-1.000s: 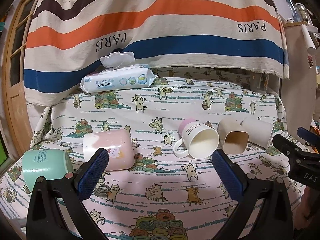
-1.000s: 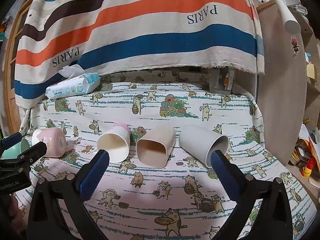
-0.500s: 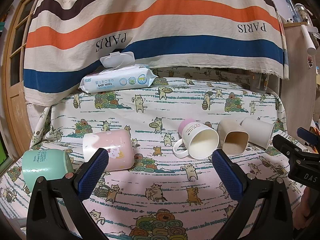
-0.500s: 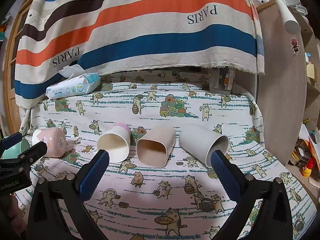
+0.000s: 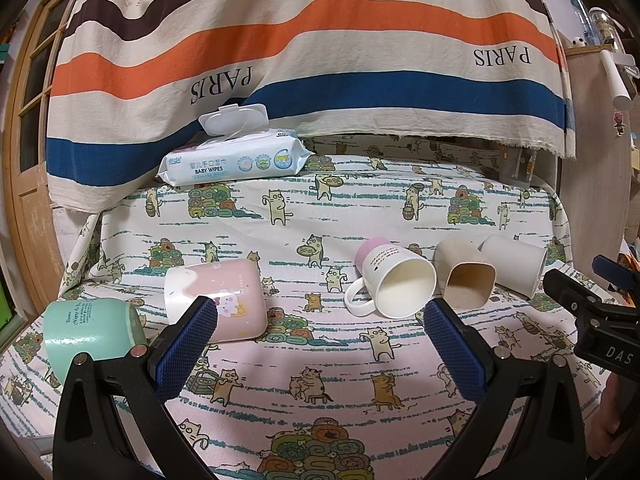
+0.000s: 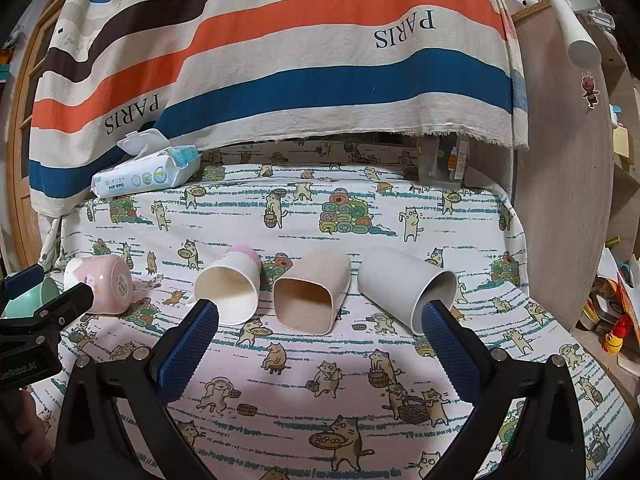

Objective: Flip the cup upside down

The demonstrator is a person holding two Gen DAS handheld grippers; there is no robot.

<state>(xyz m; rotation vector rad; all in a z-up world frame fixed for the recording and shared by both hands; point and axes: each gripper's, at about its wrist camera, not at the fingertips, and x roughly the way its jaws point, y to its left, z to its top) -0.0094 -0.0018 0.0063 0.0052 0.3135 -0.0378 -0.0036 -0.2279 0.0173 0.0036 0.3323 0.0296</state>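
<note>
Cups lie on their sides on the worktop (image 6: 400, 208), none grasped. Right gripper (image 6: 320, 344) and left gripper (image 5: 320, 340) are held apart, empty. Beige square cup (image 6: 310, 294), nearest ahead, is judged light, rigid, smooth; its flat walls should be gripped.

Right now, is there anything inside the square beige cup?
The square beige cup lies on its side, mouth facing the camera. Its walls look bare and nothing shows inside; the deepest part is shadowed.
</note>
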